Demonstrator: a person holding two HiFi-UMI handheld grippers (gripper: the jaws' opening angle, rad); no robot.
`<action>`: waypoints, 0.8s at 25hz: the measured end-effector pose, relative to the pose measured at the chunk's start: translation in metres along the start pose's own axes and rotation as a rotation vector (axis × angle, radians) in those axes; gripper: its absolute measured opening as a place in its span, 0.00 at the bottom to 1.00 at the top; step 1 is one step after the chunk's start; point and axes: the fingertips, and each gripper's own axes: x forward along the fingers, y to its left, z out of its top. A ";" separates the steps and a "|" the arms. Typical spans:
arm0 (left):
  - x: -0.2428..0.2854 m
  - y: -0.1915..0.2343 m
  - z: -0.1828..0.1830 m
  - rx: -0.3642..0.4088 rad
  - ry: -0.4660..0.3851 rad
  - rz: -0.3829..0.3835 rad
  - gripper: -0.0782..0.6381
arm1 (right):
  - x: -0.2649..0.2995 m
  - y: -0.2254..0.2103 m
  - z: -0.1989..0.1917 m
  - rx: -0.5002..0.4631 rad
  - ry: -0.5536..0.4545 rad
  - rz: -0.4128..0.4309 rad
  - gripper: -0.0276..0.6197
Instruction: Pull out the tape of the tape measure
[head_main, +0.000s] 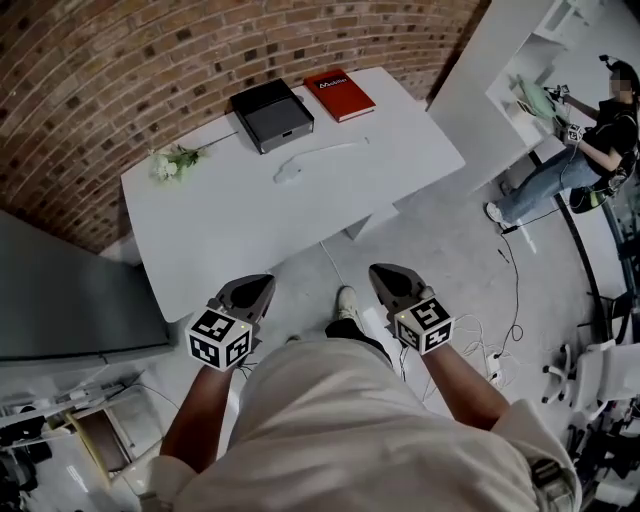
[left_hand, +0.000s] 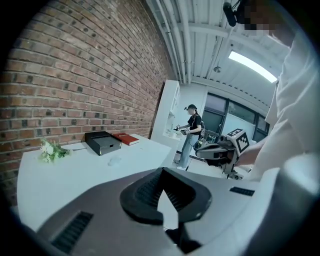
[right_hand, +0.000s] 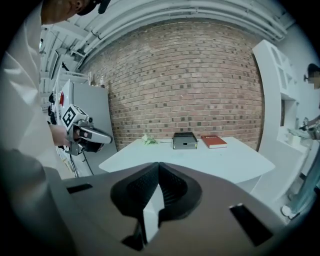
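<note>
The left gripper (head_main: 252, 292) and right gripper (head_main: 392, 278) are held shut and empty well short of the black box (head_main: 271, 113), near which the tape measure (head_main: 289, 171) lies, judged light, smooth-cased, best pinched at the tape's tip.

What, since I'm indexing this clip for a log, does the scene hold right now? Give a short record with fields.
table: white table in front of a brick wall
on table: black box; red book; white flowers; tape measure, pale, with a thin strip running from it toward the book
left gripper: shut, empty, short of the table, near the holder's legs
right gripper: shut, empty, also short of the table
bystander: person at far right
</note>
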 end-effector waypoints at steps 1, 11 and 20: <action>-0.004 -0.001 -0.002 0.002 0.000 0.004 0.10 | -0.001 0.004 0.000 -0.001 -0.004 0.001 0.05; -0.026 -0.008 -0.017 0.021 0.006 -0.001 0.10 | -0.007 0.032 0.008 -0.039 -0.016 0.011 0.05; -0.033 -0.009 -0.018 0.021 -0.007 -0.007 0.10 | -0.009 0.045 0.014 -0.064 -0.023 0.018 0.05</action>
